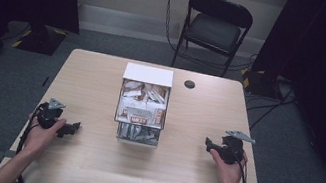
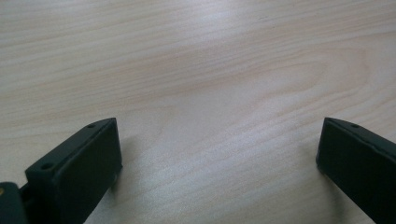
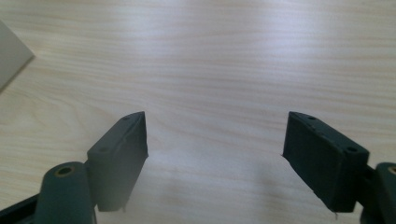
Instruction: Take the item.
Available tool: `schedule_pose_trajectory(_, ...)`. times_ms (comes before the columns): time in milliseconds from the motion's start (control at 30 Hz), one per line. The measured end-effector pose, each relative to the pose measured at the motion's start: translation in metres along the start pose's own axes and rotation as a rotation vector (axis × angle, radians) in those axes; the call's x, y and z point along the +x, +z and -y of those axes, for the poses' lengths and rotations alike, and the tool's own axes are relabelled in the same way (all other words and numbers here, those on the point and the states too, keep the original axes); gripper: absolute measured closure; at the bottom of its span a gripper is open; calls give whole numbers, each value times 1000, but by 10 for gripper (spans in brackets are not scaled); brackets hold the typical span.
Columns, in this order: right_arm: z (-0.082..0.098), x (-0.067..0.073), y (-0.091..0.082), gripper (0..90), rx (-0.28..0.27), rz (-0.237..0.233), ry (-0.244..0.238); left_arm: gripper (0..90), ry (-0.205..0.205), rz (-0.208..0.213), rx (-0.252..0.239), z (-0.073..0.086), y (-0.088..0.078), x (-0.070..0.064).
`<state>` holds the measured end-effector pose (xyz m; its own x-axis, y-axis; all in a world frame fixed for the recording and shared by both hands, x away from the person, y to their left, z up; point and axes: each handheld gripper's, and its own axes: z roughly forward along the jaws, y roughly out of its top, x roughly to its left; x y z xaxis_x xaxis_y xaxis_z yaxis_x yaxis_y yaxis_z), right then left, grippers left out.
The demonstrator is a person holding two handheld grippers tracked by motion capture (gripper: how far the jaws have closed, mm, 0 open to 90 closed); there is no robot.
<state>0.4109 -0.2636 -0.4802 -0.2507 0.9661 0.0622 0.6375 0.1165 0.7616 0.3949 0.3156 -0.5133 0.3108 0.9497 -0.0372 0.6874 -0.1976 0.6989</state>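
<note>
tongs sit wide apart on both sides, gripping nothing. left tongs [image 1: 74, 129] rest at the near left of the pale wood tabletop [image 1: 86, 169], right tongs [image 1: 209, 143] at the near right, each in a hand. between them, mid-tabletop, stands a white-topped box [image 1: 143, 103] with clear walls (full of packets), well apart from both. beyond the far edge stands a black folding chair [image 1: 215, 27].

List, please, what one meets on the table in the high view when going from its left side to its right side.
left gripper → white box of packets → small dark round disc → right gripper
</note>
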Motion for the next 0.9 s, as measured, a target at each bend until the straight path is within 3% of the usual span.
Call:
schedule_pose_trajectory(233, -7, 5, -7, 260, -26, -45, 8, 0, 4, 4, 1, 0, 0, 0)
schedule_pose_trajectory(567, -14, 11, -15, 280, -37, -65, -6, 0, 4, 4, -1, 0, 0, 0)
schedule_pose_trajectory(767, -22, 16, -25, 350, -52, -119, 10, 0, 5, 4, -1, 0, 0, 0)
schedule_pose_trajectory(900, -28, 17, -32, 369, -58, -150, -4, 0, 5, 4, -1, 0, 0, 0)
